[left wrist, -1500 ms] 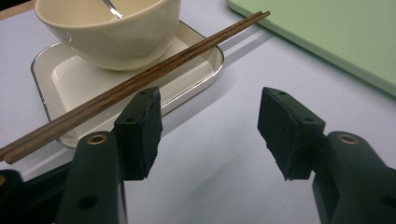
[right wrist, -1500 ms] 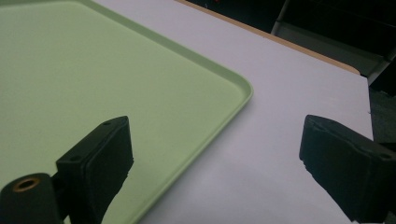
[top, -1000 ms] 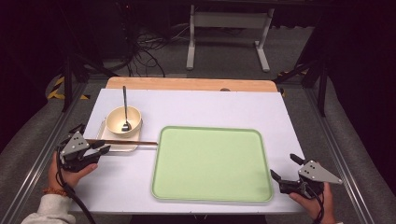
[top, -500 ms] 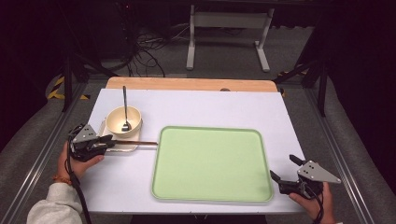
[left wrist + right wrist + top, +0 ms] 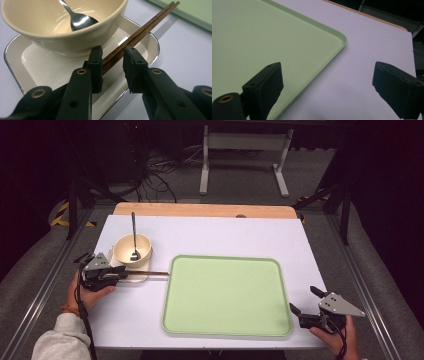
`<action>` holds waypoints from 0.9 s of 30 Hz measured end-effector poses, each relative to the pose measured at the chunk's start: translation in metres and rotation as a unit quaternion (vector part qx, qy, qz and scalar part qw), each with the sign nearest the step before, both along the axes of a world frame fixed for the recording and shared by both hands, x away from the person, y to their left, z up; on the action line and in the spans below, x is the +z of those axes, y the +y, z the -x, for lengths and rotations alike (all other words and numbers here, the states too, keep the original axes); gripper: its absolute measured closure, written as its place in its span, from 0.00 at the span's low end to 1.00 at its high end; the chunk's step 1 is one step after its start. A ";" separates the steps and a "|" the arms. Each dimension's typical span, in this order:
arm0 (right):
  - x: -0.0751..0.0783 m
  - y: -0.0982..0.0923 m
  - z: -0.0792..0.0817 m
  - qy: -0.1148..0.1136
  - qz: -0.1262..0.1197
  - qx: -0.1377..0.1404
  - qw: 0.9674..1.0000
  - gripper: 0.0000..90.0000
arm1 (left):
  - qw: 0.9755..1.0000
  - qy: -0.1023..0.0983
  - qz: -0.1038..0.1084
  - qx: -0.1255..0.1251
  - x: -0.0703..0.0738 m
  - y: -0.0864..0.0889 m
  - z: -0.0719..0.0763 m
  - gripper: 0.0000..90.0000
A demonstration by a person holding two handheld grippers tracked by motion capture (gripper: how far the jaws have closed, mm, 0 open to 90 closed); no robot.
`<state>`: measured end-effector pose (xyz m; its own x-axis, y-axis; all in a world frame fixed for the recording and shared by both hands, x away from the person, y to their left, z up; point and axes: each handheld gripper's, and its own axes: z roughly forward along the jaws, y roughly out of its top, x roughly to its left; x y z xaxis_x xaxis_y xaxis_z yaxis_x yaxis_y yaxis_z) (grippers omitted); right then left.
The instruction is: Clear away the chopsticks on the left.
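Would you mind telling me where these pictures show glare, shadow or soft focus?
High view: the table is evenly lit, the surroundings dark. Left gripper view: highlights glint on the spoon, the chopsticks cast a soft shadow, and the near jaws look slightly soft. Right gripper view: the tray shows no glare.

The left tool (image 5: 122,275) has moved in from the table's edge onto the chopsticks' (image 5: 140,32) near ends.

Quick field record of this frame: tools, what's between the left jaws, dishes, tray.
left tool: jaws straddle the chopsticks, a gap still showing on one side
right tool: open, nothing between jaws, at the tray's near right corner
chopsticks: lying across the small plate, tips toward the tray
bowl: on the small plate, spoon inside
tray: green, nothing on it
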<state>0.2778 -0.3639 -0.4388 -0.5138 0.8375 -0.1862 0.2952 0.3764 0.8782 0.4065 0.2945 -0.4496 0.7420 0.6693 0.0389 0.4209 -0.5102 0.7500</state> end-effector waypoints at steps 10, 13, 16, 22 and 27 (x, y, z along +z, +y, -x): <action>-0.001 0.000 0.000 0.005 0.002 -0.001 1.000 0.11 | 1.000 0.018 -0.008 -0.019 -0.005 -0.003 -0.004 0.74; -0.001 0.000 0.000 0.006 0.003 0.000 1.000 0.11 | 0.999 0.020 -0.011 -0.027 -0.005 -0.003 -0.006 0.75; -0.002 0.000 0.000 0.008 0.004 0.002 1.000 0.11 | 0.999 0.018 -0.020 -0.041 -0.004 -0.003 -0.006 0.81; -0.002 -0.001 0.000 0.011 0.005 0.001 1.000 0.11 | 0.997 0.015 -0.038 -0.061 0.000 -0.006 -0.004 0.91; -0.002 -0.001 0.001 0.012 0.005 0.003 1.000 0.11 | 0.996 0.016 -0.054 -0.063 0.002 -0.010 -0.004 0.95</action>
<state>0.2770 -0.3648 -0.4408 -0.5230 0.8327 -0.1822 0.3143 0.3870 0.8668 0.4100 0.2849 -0.4478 0.8220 0.5637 0.0810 0.3711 -0.6381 0.6746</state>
